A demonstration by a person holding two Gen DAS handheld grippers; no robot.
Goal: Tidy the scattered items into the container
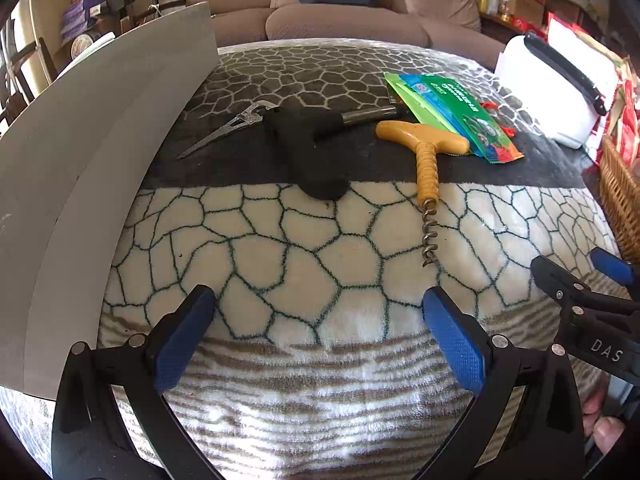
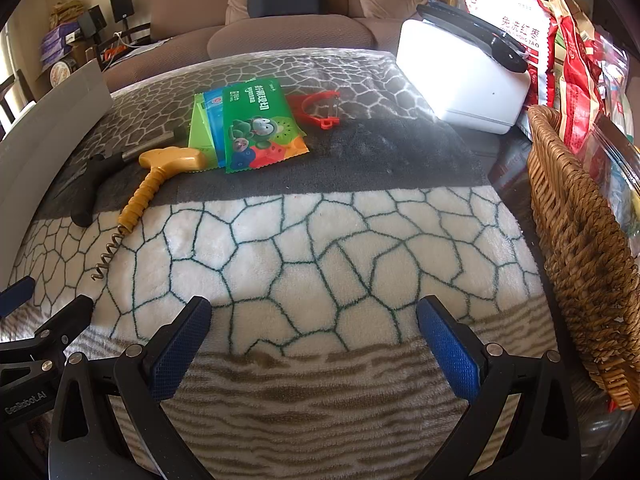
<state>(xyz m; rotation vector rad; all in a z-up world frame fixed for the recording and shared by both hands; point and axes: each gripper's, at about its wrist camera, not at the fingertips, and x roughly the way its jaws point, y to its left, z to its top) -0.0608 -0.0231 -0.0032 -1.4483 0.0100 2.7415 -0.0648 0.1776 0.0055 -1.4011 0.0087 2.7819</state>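
Corkscrew (image 1: 430, 184), black pliers (image 1: 296, 136), snack packets (image 1: 452, 114) and red peeler (image 2: 318, 109) lie scattered mid-blanket (image 2: 320, 264), well beyond both wide-open, empty grippers — left gripper (image 1: 320, 344), right gripper (image 2: 314, 352) — with grey container (image 1: 100, 168) far left.

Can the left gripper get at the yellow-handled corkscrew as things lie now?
Probably yes. The left gripper has its jaws open and empty, and the yellow-handled corkscrew lies flat on the patterned blanket ahead, with only bare blanket between. The green snack packets touch only its handle.
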